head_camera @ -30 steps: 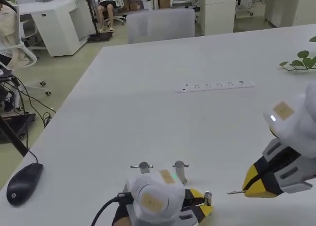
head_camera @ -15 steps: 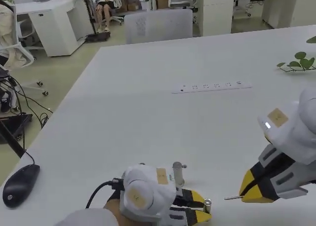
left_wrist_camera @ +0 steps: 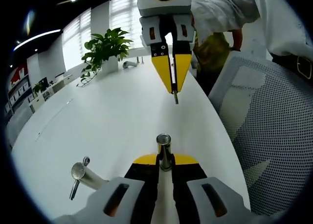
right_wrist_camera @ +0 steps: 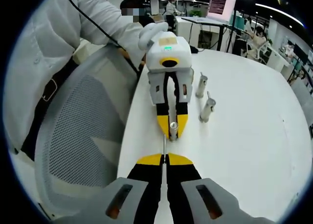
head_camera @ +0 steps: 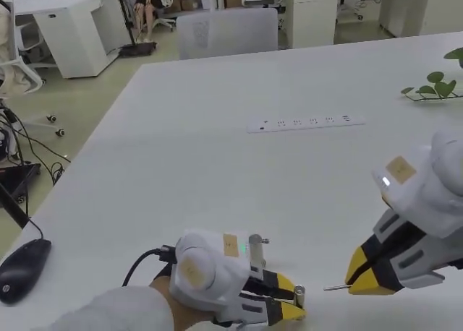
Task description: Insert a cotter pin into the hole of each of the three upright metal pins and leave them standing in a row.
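Jaws of the left gripper (head_camera: 289, 307) clamp an upright metal pin (head_camera: 299, 295) near the front edge of the table (head_camera: 217, 165). Jaws of the right gripper (head_camera: 352, 281) pinch a cotter pin (head_camera: 334, 287), its tip just short of that pin. Two more pins (right_wrist_camera: 201, 85) (right_wrist_camera: 208, 110) stand beside the left gripper.

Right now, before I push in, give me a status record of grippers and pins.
left gripper: shut on held pin, upright
right gripper: shut on cotter pin, tip aimed at held pin
gap: cotter pin apart from held pin, not yet inserted
finished pin: standing, cotter through it
third pin: standing, cotter unclear
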Action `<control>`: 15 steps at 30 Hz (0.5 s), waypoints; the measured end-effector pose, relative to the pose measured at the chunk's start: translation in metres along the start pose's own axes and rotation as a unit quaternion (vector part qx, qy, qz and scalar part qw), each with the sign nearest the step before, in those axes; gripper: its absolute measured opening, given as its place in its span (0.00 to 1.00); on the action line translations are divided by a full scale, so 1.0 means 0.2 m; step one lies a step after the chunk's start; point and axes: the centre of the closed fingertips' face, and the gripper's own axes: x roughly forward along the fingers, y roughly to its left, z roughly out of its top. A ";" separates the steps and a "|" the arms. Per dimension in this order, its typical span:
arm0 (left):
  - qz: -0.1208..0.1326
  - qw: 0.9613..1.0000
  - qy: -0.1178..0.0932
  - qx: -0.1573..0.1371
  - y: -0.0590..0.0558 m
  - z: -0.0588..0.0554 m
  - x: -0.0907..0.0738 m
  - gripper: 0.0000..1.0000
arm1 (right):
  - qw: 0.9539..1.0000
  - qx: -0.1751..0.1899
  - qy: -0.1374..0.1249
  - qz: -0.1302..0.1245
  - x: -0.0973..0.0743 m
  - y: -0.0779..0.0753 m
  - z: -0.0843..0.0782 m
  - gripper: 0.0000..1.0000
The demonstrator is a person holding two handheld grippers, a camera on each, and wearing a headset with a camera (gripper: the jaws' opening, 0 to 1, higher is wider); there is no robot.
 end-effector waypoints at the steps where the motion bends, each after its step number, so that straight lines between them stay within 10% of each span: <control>1: 0.005 1.000 0.006 -0.013 0.00 -0.02 0.00 0.08 | 1.000 0.000 0.000 0.000 0.00 0.00 0.00 0.03; 10: 0.058 0.993 -0.007 -0.102 0.00 -0.03 -0.02 0.18 | 1.000 0.000 -0.003 -0.002 0.00 -0.01 0.01 0.03; 15: 0.105 0.982 -0.025 -0.152 0.03 -0.01 -0.03 0.18 | 1.000 0.000 -0.005 -0.005 0.00 -0.01 0.01 0.03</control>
